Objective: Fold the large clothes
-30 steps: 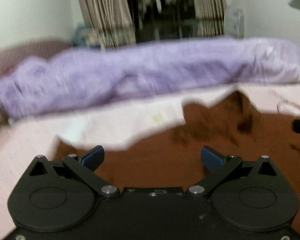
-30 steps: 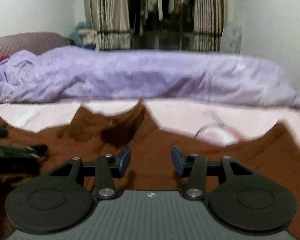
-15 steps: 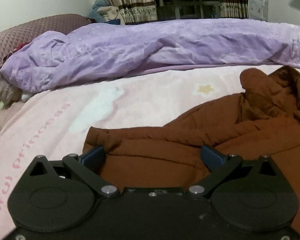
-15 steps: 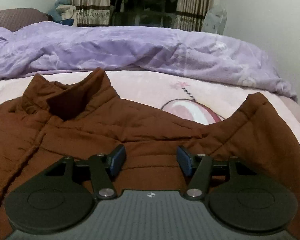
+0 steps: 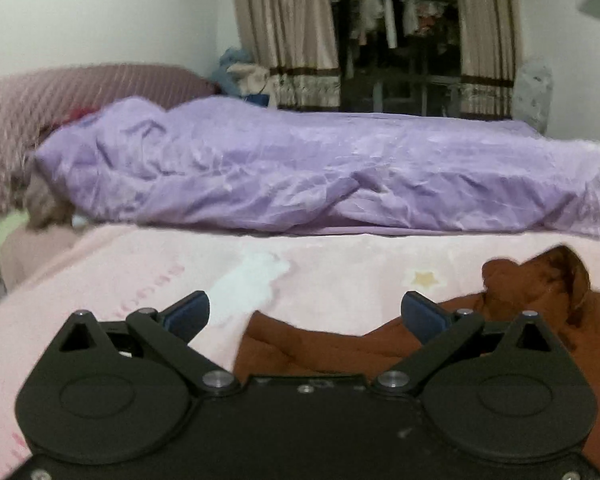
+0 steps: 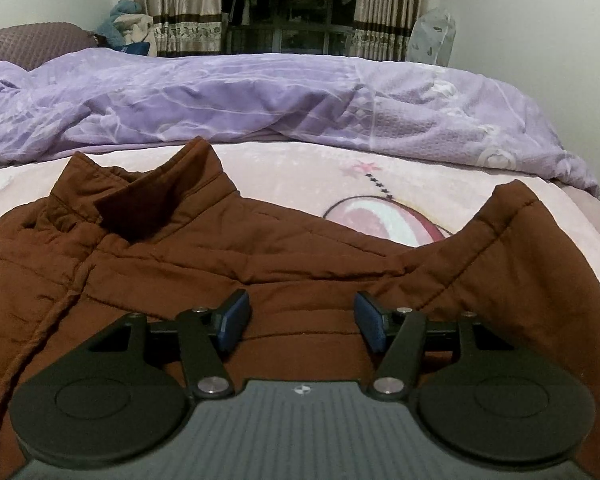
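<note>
The brown quilted jacket (image 6: pixel 260 264) lies spread face-up on the pink bed sheet (image 5: pixel 340 264), collar (image 6: pixel 152 200) toward the purple duvet (image 6: pixel 260 100) at the far side. The right gripper (image 6: pixel 300 322) hovers over its chest, jaws parted and holding nothing. The left gripper (image 5: pixel 306 314), jaws likewise spread and empty, sits at the jacket's left edge, so the body stretches rightward from it and that side looks nearest for folding inward.
</note>
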Action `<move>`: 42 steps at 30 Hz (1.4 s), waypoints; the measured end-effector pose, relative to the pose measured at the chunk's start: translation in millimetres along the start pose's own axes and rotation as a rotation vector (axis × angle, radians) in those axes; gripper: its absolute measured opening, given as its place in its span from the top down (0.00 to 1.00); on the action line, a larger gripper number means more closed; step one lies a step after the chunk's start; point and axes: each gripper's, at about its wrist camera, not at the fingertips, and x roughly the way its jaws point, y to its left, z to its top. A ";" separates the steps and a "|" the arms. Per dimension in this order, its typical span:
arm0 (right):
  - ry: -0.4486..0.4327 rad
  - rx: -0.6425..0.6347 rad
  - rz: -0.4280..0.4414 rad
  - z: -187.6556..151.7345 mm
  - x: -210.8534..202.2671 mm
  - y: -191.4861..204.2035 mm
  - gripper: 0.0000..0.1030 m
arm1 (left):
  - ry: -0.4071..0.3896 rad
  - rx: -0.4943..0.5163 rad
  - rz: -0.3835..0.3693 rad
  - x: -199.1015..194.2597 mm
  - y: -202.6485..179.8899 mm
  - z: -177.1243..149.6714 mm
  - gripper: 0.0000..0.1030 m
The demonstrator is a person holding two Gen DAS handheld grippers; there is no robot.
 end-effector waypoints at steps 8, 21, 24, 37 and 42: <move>-0.002 -0.005 0.006 0.0 -1.2 1.6 0.29 | 0.173 0.036 -0.032 34.0 6.2 -39.9 0.00; -0.015 0.028 -0.149 -21.4 -9.5 -80.9 0.50 | 0.177 0.038 -0.031 43.4 5.2 -43.7 0.00; -0.025 0.053 -0.118 -19.8 -15.6 -83.7 0.47 | 0.174 0.049 -0.022 42.9 2.7 -43.8 0.00; -0.255 0.088 0.119 8.4 -105.0 -11.3 0.43 | -0.018 0.027 -0.127 -59.1 -54.3 4.4 0.00; -0.119 -0.083 0.213 -7.9 -79.0 53.4 0.43 | 0.096 0.180 -0.137 -39.6 -108.3 -20.9 0.00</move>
